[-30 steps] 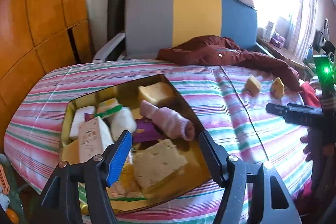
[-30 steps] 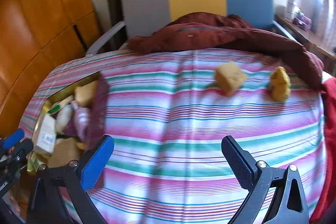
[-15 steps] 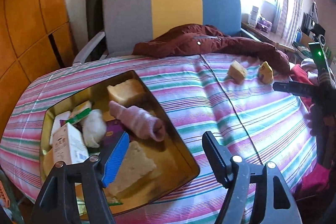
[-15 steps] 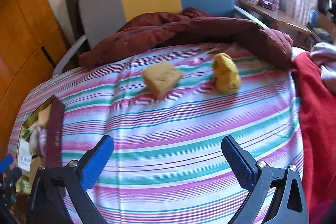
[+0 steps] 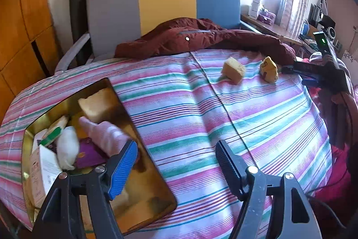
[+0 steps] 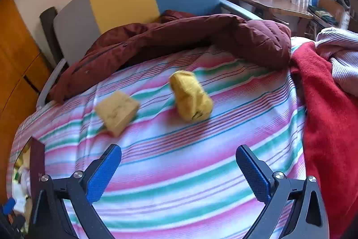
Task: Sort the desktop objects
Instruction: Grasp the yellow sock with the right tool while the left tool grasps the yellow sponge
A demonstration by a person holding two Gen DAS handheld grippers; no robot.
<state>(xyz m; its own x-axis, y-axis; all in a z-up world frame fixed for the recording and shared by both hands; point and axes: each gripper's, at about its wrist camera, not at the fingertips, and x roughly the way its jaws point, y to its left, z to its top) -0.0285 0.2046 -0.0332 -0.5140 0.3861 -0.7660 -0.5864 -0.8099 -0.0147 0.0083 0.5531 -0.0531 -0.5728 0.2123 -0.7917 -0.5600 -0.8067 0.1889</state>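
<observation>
Maroon jacket [image 6: 170, 41] behind sponge [image 6: 116, 112]; perhaps sock [image 6: 191, 99]

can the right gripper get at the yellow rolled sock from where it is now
Probably yes. The right gripper is open and empty, and only bare striped cover lies between it and the yellow rolled sock. The sponge block sits apart, to the sock's left.

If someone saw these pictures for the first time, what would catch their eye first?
Probably the gold tin at the left, crammed with a pink sock roll and sponges. Next, the tan sponge and yellow sock roll lying apart on the striped cover, ahead of the open right claw.
</observation>
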